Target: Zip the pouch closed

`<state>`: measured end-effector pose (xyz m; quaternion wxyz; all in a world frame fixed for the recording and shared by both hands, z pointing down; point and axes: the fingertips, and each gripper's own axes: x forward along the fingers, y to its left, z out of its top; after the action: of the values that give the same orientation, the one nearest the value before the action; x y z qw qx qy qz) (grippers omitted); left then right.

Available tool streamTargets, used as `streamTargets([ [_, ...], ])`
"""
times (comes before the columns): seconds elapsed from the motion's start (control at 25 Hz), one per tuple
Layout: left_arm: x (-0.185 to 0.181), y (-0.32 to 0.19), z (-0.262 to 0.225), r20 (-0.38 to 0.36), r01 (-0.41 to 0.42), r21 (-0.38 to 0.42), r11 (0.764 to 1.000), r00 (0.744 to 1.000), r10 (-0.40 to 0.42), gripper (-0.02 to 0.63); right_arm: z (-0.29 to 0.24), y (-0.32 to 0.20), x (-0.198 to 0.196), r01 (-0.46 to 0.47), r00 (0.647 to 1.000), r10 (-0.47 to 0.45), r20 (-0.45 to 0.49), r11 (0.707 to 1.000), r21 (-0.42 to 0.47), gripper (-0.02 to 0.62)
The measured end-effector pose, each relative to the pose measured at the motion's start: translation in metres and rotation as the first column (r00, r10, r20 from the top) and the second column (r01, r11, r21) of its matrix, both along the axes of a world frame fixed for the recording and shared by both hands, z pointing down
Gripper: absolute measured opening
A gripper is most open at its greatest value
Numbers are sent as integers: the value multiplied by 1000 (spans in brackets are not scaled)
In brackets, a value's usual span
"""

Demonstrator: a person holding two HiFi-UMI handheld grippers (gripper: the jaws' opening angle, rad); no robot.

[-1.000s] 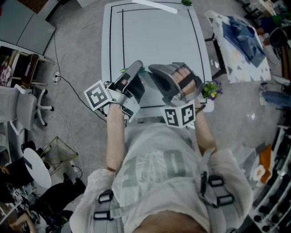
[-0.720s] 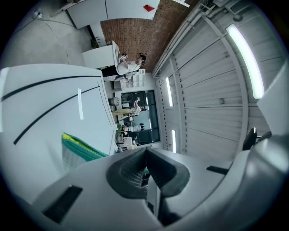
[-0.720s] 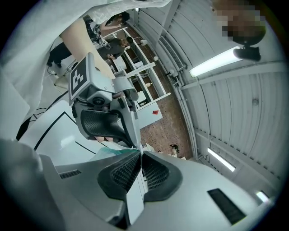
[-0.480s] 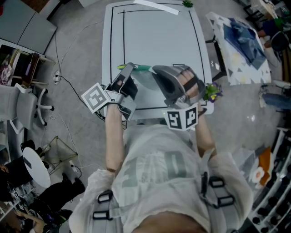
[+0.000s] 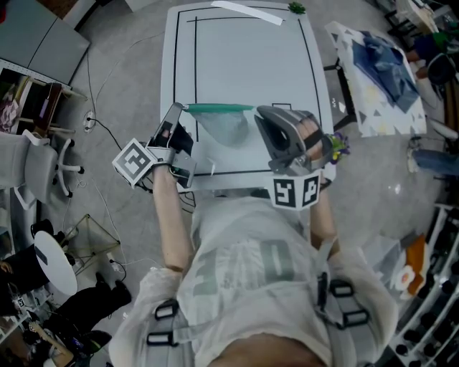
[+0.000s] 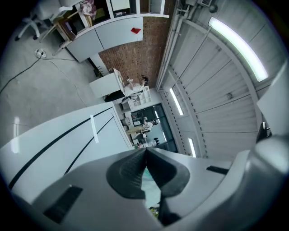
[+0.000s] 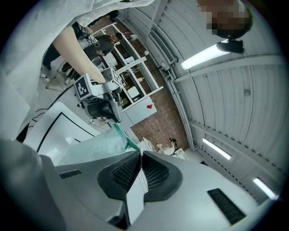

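Currently, the pouch (image 5: pixel 228 127), translucent with a green zip (image 5: pixel 219 108) along its top edge, is stretched between both grippers over the near part of the desk (image 5: pixel 244 57). The left gripper (image 5: pixel 178 109) has its fingers pressed together on the left end of the zip edge; pale pouch material shows between them in the left gripper view. The right gripper (image 5: pixel 262 118) has its fingers clamped on the opposite end of the pouch, with a pale strip of material caught between the pads. From the right gripper view, the pouch (image 7: pixel 95 146) runs across to the left gripper (image 7: pixel 108 115). A black outline (image 5: pixel 195 64) marks the desk surface, and a white strip (image 5: pixel 247 11) lies at its far edge.
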<state>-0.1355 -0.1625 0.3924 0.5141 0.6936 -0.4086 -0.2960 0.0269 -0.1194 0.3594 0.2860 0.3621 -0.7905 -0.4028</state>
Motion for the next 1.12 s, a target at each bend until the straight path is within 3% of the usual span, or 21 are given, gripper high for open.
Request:
streamTargets([
  [0.24,-4,-2,-5,69,20,27,999,997,-22,8,4,6,-1,7,1000,-6,13,1000,-30,18],
  [0.68,5,-2,-8,89,6,44,999,996,-10,8,4,-3,4,-27,999,30,37,998,-59,18],
  [0.76,2,-2,-4,129,15,48,999,991,-21,8,4,-4,3,-34,996,40,74,996,-77,18],
  [1.0,-2,-2,-10,342,45,126,991,936,-86,8,-9,-5,0,-28,984,50,172,991,-128,18],
  [1.08,-4,-1,-11,455,46,148,988,884,-109,9,-14,-5,-3,0,969,44,242,983,-181,18],
  [1.12,-6,0,-11,528,48,157,986,840,-125,9,-14,-6,-4,19,952,52,301,973,-228,18],
])
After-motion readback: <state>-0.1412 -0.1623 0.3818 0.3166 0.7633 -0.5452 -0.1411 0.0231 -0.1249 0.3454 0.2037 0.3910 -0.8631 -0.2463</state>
